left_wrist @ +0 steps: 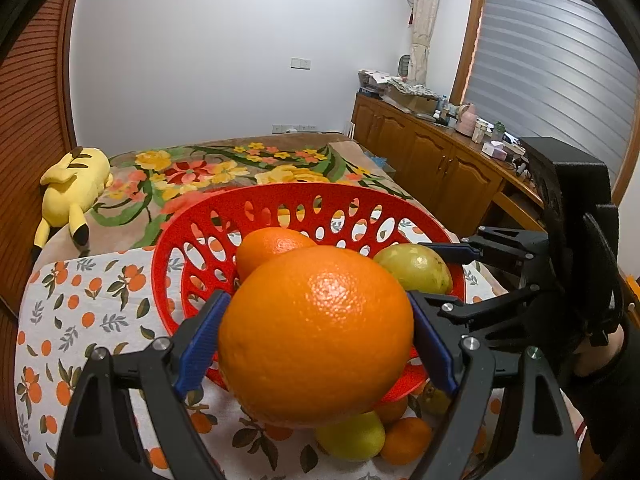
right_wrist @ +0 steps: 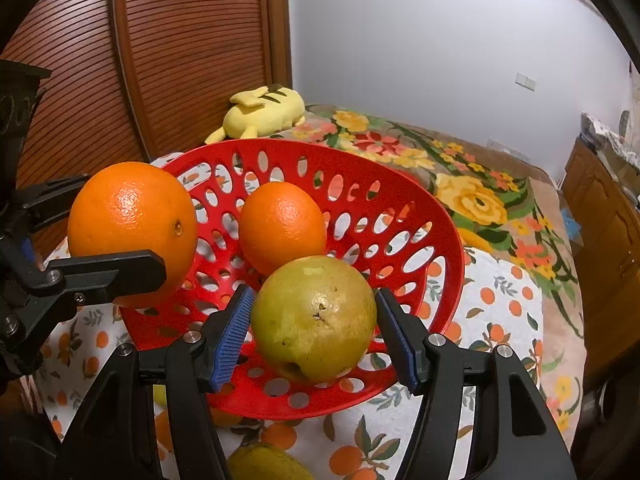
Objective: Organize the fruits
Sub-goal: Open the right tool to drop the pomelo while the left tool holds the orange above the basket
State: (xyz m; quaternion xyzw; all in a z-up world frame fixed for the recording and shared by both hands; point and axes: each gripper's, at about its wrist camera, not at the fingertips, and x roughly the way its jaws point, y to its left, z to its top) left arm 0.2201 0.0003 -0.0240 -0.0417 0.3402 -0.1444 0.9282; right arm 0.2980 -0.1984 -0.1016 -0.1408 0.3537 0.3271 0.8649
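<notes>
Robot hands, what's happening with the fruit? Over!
Left gripper holds big orange. Right gripper around pear over red basket. One orange inside. Nothing blocking.

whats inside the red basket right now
One orange lies in the red basket. The pear sits low over its floor between the right gripper pads; what is beneath it is hidden.

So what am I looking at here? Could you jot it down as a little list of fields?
Place: table with an orange-print cloth, beside a bed
Basket: red basket, one orange inside
Left tool: holding a big orange at the basket's near edge
Right tool: holding a pear over the basket
Loose fruit: more fruit on the cloth in front of the basket
</notes>
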